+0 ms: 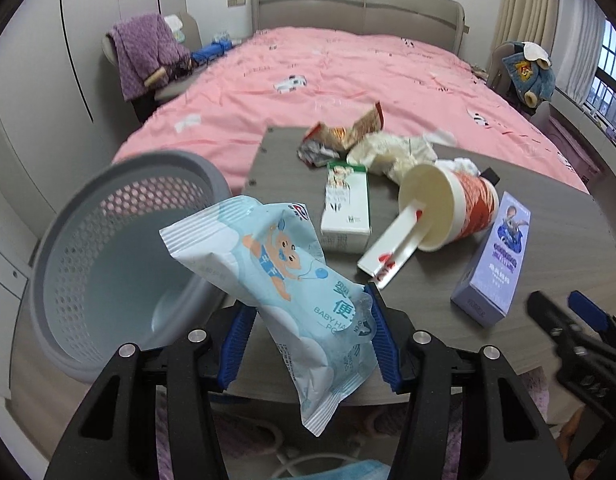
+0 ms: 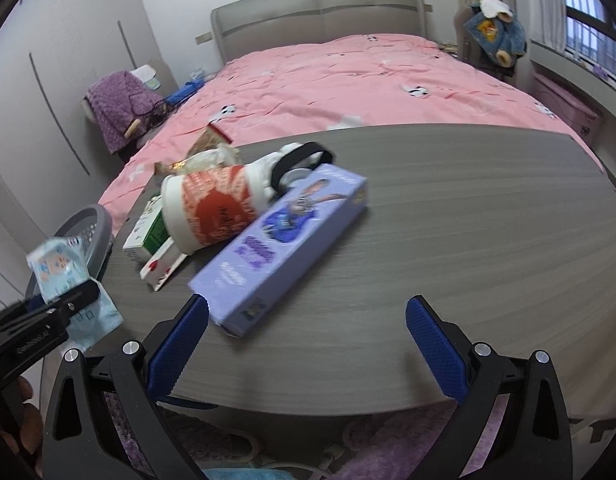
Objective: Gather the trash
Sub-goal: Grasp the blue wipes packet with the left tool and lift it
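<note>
Left gripper (image 1: pixel 308 340) squeezes a soft, light blue baby-wipes pack (image 1: pixel 282 276) around its middle, up in the air just right of the grey holey plastic bin (image 1: pixel 108 248). It looks floppy and slippery. Right gripper (image 2: pixel 308 344) hangs wide open, near the stiff purple cardboard box (image 2: pixel 284 244) on the grey wooden table (image 2: pixel 467 240); grab the long sides.

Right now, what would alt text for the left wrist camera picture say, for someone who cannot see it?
The left gripper clamps a pale blue baby wipes pack beside a grey perforated trash basket. Behind lie a tipped paper cup, small boxes and crumpled wrappers on a grey table.
</note>
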Tool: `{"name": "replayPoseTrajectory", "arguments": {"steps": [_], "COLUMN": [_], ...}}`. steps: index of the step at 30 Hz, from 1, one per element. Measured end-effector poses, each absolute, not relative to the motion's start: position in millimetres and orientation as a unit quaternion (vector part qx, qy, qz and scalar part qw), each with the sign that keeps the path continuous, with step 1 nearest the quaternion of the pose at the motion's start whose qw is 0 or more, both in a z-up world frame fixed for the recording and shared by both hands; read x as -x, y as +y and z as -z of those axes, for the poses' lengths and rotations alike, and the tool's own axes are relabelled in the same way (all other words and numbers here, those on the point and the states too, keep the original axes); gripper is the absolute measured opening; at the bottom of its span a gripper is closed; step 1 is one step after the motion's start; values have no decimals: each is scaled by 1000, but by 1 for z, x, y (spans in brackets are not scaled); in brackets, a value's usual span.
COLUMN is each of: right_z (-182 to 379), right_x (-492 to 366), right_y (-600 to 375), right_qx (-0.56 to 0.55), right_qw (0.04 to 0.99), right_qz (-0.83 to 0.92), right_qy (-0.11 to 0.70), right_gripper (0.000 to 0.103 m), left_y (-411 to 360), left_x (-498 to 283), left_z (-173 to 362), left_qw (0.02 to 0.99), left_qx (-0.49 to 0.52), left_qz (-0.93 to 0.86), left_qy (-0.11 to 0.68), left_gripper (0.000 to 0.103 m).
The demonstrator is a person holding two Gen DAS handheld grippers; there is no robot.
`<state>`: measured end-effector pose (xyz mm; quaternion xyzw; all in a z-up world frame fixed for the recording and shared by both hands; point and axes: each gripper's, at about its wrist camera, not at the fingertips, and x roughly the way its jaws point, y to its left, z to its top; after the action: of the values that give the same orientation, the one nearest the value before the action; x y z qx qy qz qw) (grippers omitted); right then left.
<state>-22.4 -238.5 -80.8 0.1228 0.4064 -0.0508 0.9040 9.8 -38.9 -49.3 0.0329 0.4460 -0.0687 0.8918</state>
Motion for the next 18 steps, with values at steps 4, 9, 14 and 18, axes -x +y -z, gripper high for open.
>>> {"name": "replayPoseTrajectory", "arguments": {"steps": [4, 9, 14, 18], "right_z": [89, 88, 93, 97], "right_x": [6, -10, -26, -31], "right_y": [-225, -213, -201, -200], "right_qx": [-112, -100, -69, -62], "right_qw": [899, 896, 887, 881], "right_qz": [51, 70, 107, 115], "right_qy": [420, 426, 444, 454], "right_gripper": [97, 97, 97, 97], "left_y": [-36, -33, -30, -27], "left_x": [-8, -9, -12, -17], "left_z": [40, 32, 32, 37], "left_qw": [901, 910, 911, 907], "left_qx": [-43, -54, -51, -46], "left_qz": [69, 70, 76, 79], "left_qy": [426, 406, 403, 410], "left_gripper": [52, 52, 53, 53]}}
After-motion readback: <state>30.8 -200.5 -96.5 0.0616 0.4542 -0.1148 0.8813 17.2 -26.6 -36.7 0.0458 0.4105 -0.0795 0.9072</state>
